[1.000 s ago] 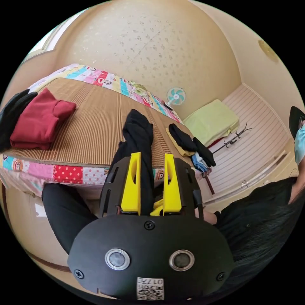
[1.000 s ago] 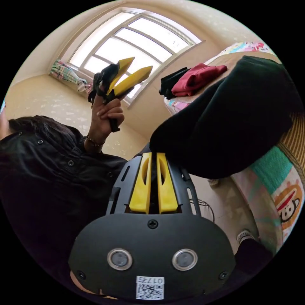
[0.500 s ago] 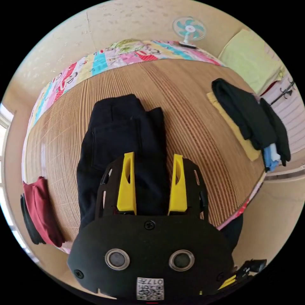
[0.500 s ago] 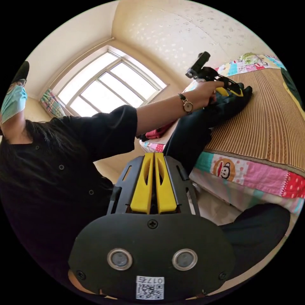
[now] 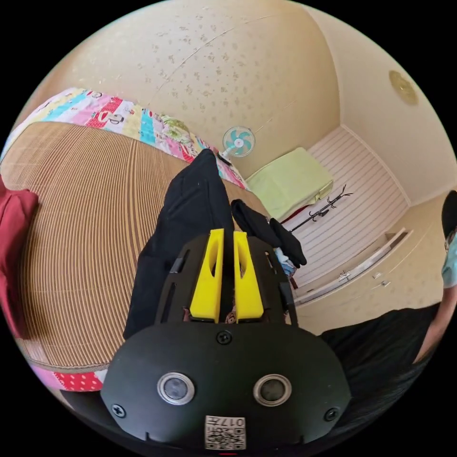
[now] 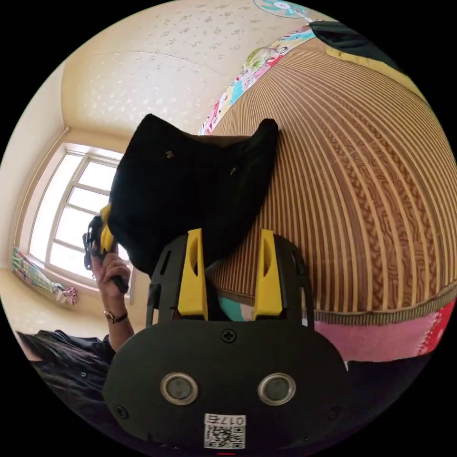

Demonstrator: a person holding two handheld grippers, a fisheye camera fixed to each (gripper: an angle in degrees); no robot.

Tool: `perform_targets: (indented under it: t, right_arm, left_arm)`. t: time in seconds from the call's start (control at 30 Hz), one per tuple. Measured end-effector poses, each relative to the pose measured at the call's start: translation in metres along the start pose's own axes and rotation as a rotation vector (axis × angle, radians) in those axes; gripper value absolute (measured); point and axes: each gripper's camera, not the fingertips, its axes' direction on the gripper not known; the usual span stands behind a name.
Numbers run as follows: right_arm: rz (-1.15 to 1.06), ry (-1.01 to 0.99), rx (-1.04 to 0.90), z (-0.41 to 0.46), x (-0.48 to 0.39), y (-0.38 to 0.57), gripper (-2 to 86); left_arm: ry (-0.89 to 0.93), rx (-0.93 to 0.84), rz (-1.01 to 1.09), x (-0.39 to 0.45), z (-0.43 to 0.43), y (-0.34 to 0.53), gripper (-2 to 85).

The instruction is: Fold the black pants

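The black pants (image 5: 193, 209) lie partly on the woven mat (image 5: 81, 214) of the bed, one end raised. My left gripper (image 5: 226, 234) is shut on that dark cloth, which runs up and away from the jaws. In the right gripper view the pants (image 6: 190, 185) hang bunched above the mat's edge, held at their left side by the left gripper (image 6: 104, 232) in a hand (image 6: 112, 272). My right gripper (image 6: 228, 234) stands open just below the pants' lower edge, the cloth passing behind its fingertips, not pinched.
A red folded garment (image 5: 12, 247) sits at the mat's left. A pile of black clothes on a yellow one (image 5: 266, 228) lies at the far corner, also as the pile (image 6: 352, 43). A fan (image 5: 238, 141), green cloth (image 5: 290, 181), coat rack (image 5: 323, 209) and window (image 6: 66, 214) surround the bed.
The left gripper, open over the flat pants half a second ago, has shut on them and lifted one end. The right gripper has gone from shut to open near the mat's edge.
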Motion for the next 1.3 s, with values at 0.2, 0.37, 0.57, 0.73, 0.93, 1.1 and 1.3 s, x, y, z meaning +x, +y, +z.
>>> perform_targets:
  t: [0.2, 0.37, 0.57, 0.73, 0.93, 1.1, 1.3]
  right_arm:
    - [-0.047, -0.266, 0.017, 0.034, -0.063, -0.016, 3.8]
    - [-0.565, -0.250, 0.417, -0.111, -0.209, 0.061, 2.7]
    - [-0.888, -0.228, 0.711, -0.213, -0.308, 0.132, 2.4]
    - [-0.964, 0.074, 0.881, -0.218, -0.382, 0.110, 2.9]
    - [-0.753, 0.402, 0.649, -0.160, -0.451, -0.168, 6.9]
    - [-0.547, 0.559, 0.343, -0.075, -0.371, -0.254, 7.8]
    - [-0.504, 0.734, -0.059, 0.049, -0.157, -0.173, 10.3]
  left_arm:
    - [-0.096, 0.091, 0.134, 0.084, -0.113, 0.008, 3.3]
    - [-0.051, 0.370, 0.305, 0.153, -0.245, 0.032, 2.8]
    - [0.157, 0.695, 0.492, 0.213, -0.354, 0.032, 2.8]
    - [0.003, 0.748, 0.624, 0.253, -0.360, -0.050, 3.2]
    - [-0.281, 0.456, 0.296, 0.193, -0.263, -0.342, 5.9]
    - [-0.447, 0.112, 0.170, 0.087, -0.146, -0.377, 10.1]
    - [-0.236, -0.360, 0.035, -0.032, -0.005, -0.218, 12.1]
